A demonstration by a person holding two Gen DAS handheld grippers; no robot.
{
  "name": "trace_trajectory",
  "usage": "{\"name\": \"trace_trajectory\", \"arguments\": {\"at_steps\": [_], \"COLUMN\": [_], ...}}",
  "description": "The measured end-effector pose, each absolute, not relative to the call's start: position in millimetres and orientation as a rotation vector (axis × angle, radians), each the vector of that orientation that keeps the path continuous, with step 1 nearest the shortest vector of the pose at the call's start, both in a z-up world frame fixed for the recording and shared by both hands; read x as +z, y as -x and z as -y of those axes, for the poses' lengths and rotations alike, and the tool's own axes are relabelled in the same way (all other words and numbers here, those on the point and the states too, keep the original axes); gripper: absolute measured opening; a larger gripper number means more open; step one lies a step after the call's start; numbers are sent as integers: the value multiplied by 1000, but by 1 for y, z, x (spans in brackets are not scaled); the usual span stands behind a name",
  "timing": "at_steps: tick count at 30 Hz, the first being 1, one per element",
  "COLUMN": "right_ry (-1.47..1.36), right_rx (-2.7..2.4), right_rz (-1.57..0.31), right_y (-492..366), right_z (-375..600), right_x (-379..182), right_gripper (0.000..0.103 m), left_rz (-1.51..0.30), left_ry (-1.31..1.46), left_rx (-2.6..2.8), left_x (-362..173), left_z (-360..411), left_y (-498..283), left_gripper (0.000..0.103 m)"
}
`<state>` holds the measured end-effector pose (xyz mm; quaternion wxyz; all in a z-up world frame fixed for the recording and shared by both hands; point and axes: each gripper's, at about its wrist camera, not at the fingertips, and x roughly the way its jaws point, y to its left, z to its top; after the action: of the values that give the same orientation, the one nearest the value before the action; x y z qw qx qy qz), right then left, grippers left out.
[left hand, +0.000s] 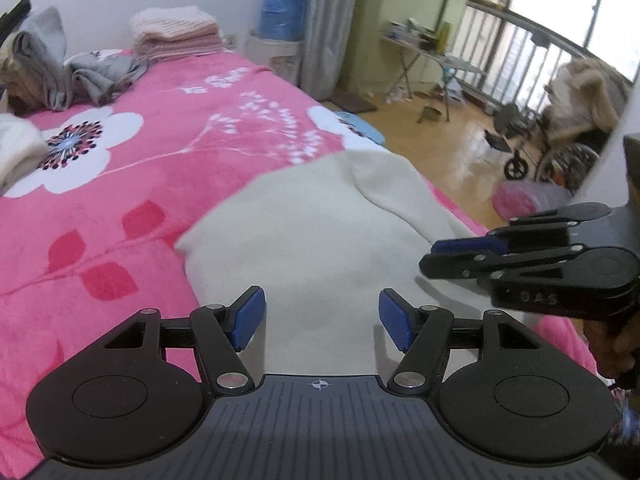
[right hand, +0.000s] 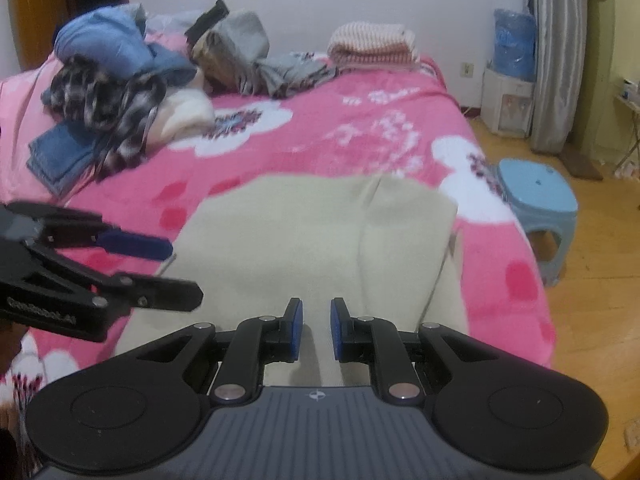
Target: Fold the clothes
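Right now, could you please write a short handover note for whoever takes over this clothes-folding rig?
Left gripper: open, empty, over the near end of the cream garment.
Right gripper: open by a narrow gap, nothing between its pads, above the same garment.
Cream garment lies partly folded on the pink floral blanket, one layer turned over on its right side.
Done: a striped folded stack sits at the far end.
Left: finish the cream garment, then the unfolded clothes pile at the far left.
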<state>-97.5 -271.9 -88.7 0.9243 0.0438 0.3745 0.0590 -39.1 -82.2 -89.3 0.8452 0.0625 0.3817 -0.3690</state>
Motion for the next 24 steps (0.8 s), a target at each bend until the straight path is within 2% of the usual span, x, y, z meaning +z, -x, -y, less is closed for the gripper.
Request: {"name": "trace_trajectory", "arguments": {"at_steps": [5,10,15,20,24], "right_ry": [-64,-19,-32,-19,-53], "right_rx": [154,179,173,175,170], "right_rz": [-734,-799,-836,-755,-793], "right_y": [73,63,56,38,9], "right_z": [267,256,255,253,257], "right_x": [-84,-115,-102,-80,-103], "right_gripper": [16,16,16,16,16], "left_rz": [-799,-792,-786,-822,-856], "left_ry": [-140,-182,-182,-132,-147], "left_rx": [-787,-788,-797,-782,-744], "left_x": [-94,-97,-95,-93,-90], "left_z": [93,94,90,88,94], "left_y": [30,34,34,29,29], "left_gripper": [63,64,65,65,65]}}
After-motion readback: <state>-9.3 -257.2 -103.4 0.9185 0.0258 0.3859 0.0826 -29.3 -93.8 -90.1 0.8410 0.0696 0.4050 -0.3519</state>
